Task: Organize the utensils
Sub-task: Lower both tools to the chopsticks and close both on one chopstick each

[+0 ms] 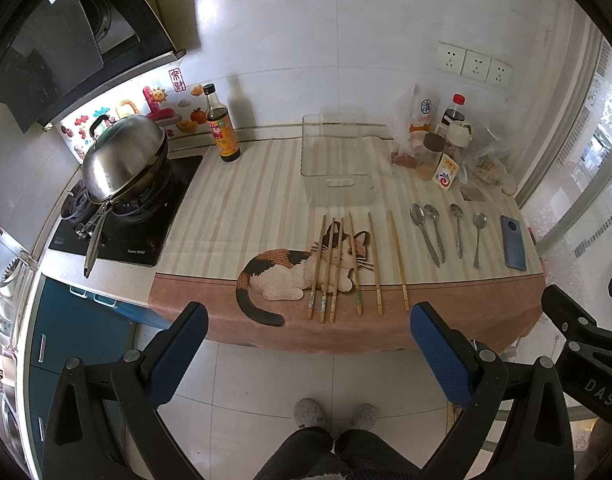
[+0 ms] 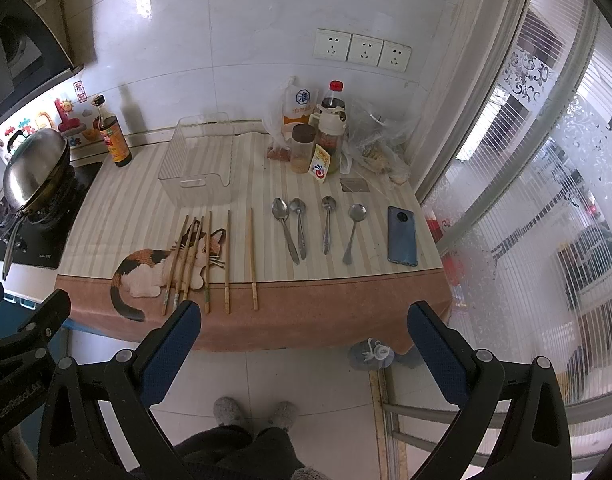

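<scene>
Nothing is picked up yet; this looks like the start of sorting. The left gripper (image 1: 308,344), low in its frame, has its fingers spread apart and empty. At centre the six chopsticks (image 1: 356,264) lie in a row on the cat-print cloth (image 1: 226,220), the clear plastic bin (image 1: 334,160) above them. Right of centre lie four metal spoons (image 2: 320,226), beside a phone (image 2: 402,236). The right gripper (image 2: 302,340) gapes empty too. Next, one gripper probably descends onto a utensil and closes.

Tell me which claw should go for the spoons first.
Probably the right claw. The spoons lie on the right part of the mat, nearer it, while the chopsticks sit ahead of the left claw. Both claws are open and empty.
</scene>
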`<action>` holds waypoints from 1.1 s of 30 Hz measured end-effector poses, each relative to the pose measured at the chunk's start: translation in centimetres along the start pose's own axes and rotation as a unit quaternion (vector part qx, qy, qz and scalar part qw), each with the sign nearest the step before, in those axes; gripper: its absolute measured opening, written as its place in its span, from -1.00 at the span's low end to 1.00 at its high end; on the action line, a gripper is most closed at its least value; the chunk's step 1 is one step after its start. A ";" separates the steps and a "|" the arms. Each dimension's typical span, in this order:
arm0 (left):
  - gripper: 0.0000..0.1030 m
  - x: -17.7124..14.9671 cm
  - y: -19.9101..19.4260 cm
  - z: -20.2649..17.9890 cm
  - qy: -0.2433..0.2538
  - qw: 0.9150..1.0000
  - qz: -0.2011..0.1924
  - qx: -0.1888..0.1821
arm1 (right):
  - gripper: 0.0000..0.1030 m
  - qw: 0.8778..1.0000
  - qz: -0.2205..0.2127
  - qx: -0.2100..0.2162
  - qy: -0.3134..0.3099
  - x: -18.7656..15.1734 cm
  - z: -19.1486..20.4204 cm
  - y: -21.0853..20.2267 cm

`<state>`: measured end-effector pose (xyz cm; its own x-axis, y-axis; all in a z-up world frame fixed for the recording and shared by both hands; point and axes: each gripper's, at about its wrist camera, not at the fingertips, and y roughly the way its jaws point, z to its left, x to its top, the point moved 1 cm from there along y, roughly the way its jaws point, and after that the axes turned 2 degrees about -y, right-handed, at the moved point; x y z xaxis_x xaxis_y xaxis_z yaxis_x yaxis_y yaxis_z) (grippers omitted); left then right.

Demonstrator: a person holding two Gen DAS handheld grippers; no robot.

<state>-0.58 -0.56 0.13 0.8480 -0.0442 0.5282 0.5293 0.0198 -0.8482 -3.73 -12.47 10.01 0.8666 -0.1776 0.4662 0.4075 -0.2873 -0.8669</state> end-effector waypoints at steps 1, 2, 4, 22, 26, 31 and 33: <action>1.00 0.1 -0.2 -0.1 0.000 1.000 -0.001 0.000 | 1.00 1.000 -0.001 0.000 -0.001 0.0 -0.1 -0.1; 1.00 0.1 -0.2 0.0 0.000 1.000 -0.001 0.000 | 1.00 1.000 -0.001 0.000 -0.002 0.0 -0.1 -0.1; 1.00 0.3 -0.3 -0.3 -0.002 1.000 -0.001 0.001 | 1.00 1.000 -0.002 0.002 -0.004 0.1 -0.2 -0.2; 1.00 3.3 7.6 2.5 -0.050 0.993 -0.023 0.101 | 1.00 0.999 -0.007 0.041 0.033 2.7 -2.0 9.4; 1.00 4.3 13.4 2.8 -0.029 0.993 0.015 0.112 | 0.85 0.998 0.022 0.051 0.032 4.0 -0.9 14.7; 0.96 4.7 22.3 3.0 0.009 0.993 0.089 0.083 | 0.22 0.996 0.052 0.058 0.038 5.4 1.0 21.7; 0.72 4.5 25.8 2.6 0.024 0.990 0.127 0.062 | 0.19 0.995 0.074 0.058 0.044 5.7 1.8 24.2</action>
<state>16.98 2.35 -19.25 0.9534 -0.0698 0.2934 0.3010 0.1588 -0.9403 11.58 -18.74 -8.63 0.8930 -0.2940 0.3409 0.3116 -0.1428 -0.9394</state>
